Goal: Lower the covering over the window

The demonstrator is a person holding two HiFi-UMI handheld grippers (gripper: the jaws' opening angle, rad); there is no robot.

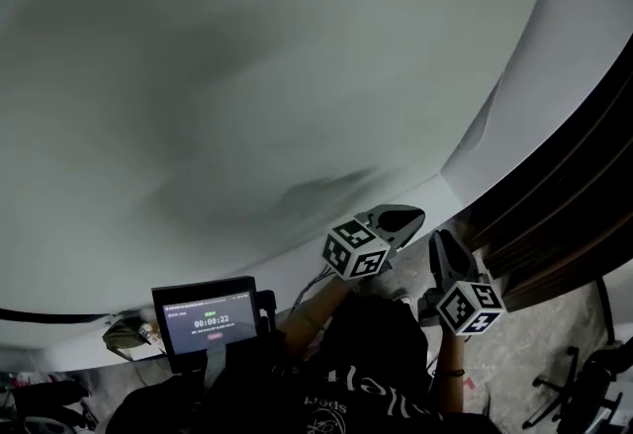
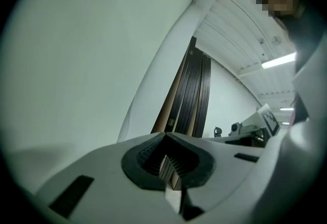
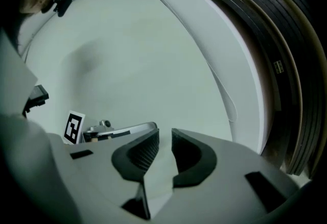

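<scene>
The window covering is a stack of dark brown slats (image 1: 569, 190) running along the right, beside a broad white wall (image 1: 247, 76). The slats also show in the left gripper view (image 2: 191, 93) and the right gripper view (image 3: 288, 59). My left gripper (image 1: 401, 218) points at the white wall near the slats; its jaws (image 2: 166, 160) are shut with nothing between them. My right gripper (image 1: 441, 242) is just to its right, closer to the slats. It (image 3: 165, 142) stands open with an empty gap. Neither gripper touches the slats.
A white panel (image 3: 225, 80) with a creased edge lies between the wall and the slats. A small screen with a timer (image 1: 208, 319) sits at the lower left. An office chair base (image 1: 579, 385) stands on the floor at the lower right. A ceiling light strip (image 2: 278, 59) glows above.
</scene>
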